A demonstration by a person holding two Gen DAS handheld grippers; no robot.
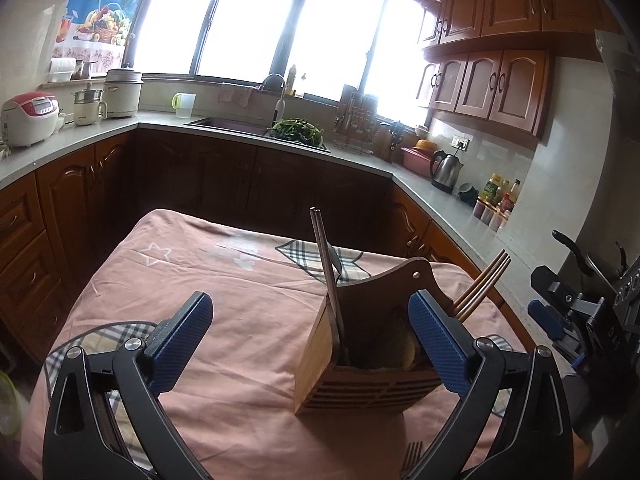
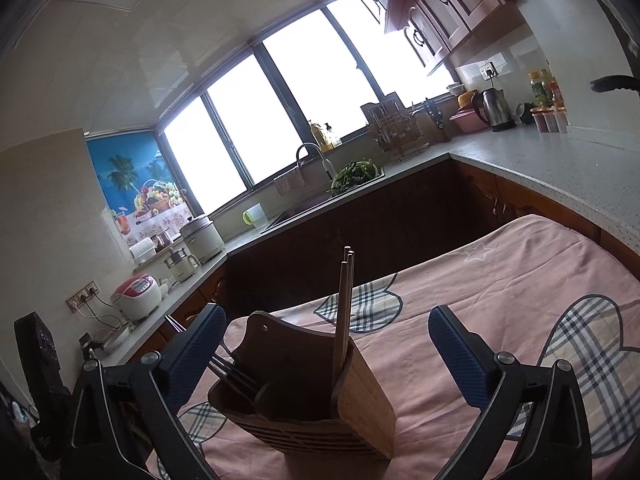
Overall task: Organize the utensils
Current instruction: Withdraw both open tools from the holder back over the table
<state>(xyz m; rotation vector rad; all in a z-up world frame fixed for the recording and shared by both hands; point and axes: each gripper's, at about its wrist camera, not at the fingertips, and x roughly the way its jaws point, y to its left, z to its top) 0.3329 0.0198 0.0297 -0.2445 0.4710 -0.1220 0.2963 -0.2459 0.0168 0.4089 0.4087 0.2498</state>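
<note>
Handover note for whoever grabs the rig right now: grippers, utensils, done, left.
Left gripper: open, empty, above the pink tablecloth.
Right gripper: open, empty, over the holder.
Wooden utensil holder stands upright on the cloth.
Done: one chopstick pair stands in one end compartment, more chopsticks lean out the other end.
Left: a fork lies on the cloth near the left gripper; it likely goes in next.

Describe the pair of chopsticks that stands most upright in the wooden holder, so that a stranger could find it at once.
On the table with the pink cloth stands a slatted wooden utensil holder. At its corner nearest the bare cloth a pair of chopsticks rises almost straight up, side by side. The other chopsticks lean far outward over the opposite end.
</note>
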